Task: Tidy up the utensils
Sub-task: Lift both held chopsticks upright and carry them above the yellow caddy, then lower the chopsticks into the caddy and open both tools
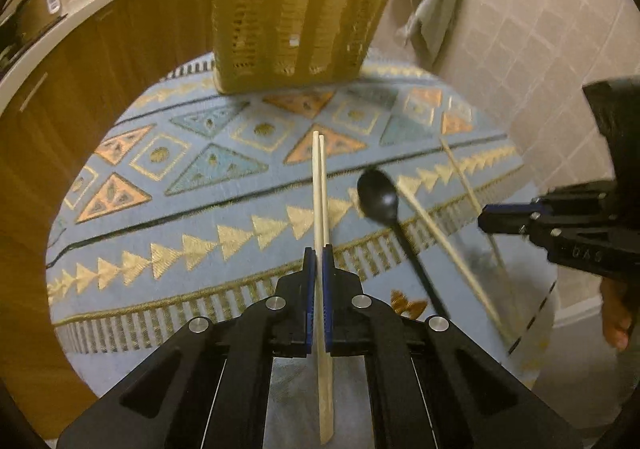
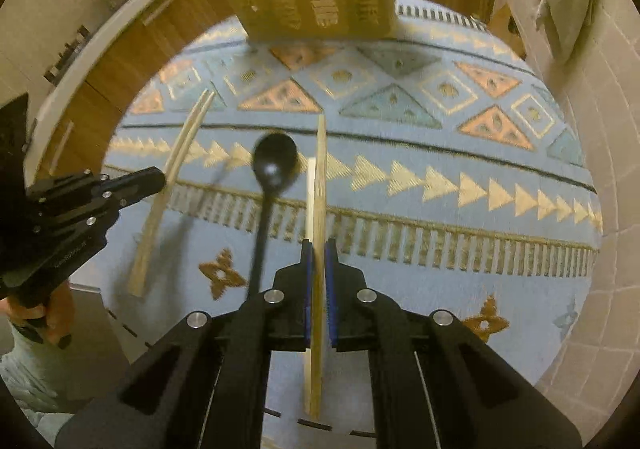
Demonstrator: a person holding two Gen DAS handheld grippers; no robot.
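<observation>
Your left gripper (image 1: 319, 251) has its jaws clamped on 2 chopsticks (image 1: 319, 185), and your right gripper (image 2: 319, 245) grips 2 wooden sticks (image 2: 319, 185) likewise. They look light, stiff and smooth, so pinched mid-length they may pivot or slip. The black spoon (image 1: 378, 197) lies loose on the desk (image 1: 180, 209).

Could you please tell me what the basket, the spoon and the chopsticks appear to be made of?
Basket: woven straw or wicker, matte tan, open weave visible. Spoon: probably black plastic, smooth with a slight sheen. Chopsticks: pale wood or bamboo, unpainted and matte.

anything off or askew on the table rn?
Nothing spilled or damaged. Only the black spoon lies loose at a slant on the patterned tablecloth, outside the wicker basket. Each gripper, left and right, is shut on a chopstick pair.
</observation>
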